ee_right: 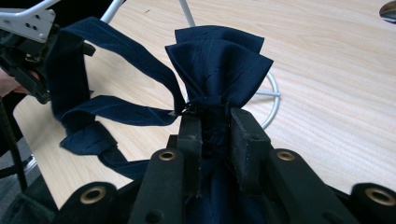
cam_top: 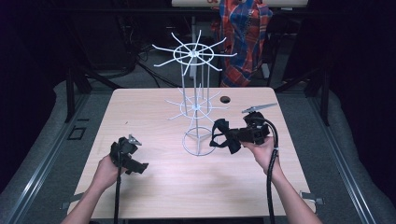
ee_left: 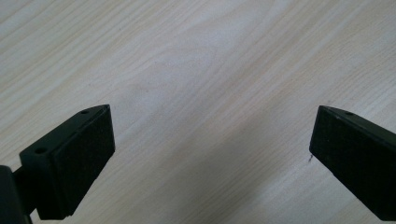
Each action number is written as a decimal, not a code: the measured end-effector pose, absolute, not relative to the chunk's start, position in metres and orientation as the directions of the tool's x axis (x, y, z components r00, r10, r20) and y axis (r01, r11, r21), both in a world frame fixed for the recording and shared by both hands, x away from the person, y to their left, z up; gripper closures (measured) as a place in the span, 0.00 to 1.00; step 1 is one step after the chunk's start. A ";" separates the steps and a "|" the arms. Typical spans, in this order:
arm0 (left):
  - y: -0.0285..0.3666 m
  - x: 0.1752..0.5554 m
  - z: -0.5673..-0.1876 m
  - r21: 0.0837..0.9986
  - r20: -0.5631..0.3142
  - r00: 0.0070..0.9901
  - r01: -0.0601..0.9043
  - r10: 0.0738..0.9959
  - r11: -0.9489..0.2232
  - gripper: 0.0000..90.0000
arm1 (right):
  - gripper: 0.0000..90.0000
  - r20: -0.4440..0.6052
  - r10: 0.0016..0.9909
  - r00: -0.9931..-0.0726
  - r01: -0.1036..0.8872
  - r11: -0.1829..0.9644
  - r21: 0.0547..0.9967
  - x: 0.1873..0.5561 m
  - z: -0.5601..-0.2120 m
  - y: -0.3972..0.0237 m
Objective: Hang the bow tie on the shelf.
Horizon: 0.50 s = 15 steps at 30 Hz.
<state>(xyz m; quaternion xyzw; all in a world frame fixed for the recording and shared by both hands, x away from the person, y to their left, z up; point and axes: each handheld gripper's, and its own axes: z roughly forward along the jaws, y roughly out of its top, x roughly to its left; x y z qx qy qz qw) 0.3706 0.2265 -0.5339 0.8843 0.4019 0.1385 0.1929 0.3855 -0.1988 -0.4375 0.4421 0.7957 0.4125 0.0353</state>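
1. The counter point(cam_top: 154, 186) is pale wood with a fine grain and a small round hole near its far edge. Around it the room is dark, with grey floor padding on both sides and a red and blue plaid cloth point(cam_top: 243, 37) hanging beyond the far end.
2. A white wire rack point(cam_top: 195, 93) stands upright in the middle of the counter on a ring base, with two tiers of spokes.
3. The left gripper point(cam_top: 127, 154) rests low over the near left part of the counter. Its jaws are spread wide with bare wood between them.
4. The right gripper point(cam_top: 233, 135) is held level, just right of the rack's base, pointing left toward it.
5. Its jaws are pinched on a dark blue cloth point(ee_right: 219, 65). The bunched part fans out beyond the jaws, and a long strap loops away to the left, lengthwise along the gripper's line.
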 end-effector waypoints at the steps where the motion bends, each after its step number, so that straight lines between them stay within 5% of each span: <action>1: 0.227 0.370 -0.534 0.452 0.091 0.638 0.658 0.765 -0.602 0.00 | 0.83 0.308 0.732 -0.607 0.676 0.273 0.685 0.387 -0.437 -0.197; 15: 0.227 0.371 -0.534 0.452 0.086 0.638 0.659 0.765 -0.601 0.00 | 0.83 0.311 0.739 -0.598 0.677 0.259 0.689 0.395 -0.438 -0.190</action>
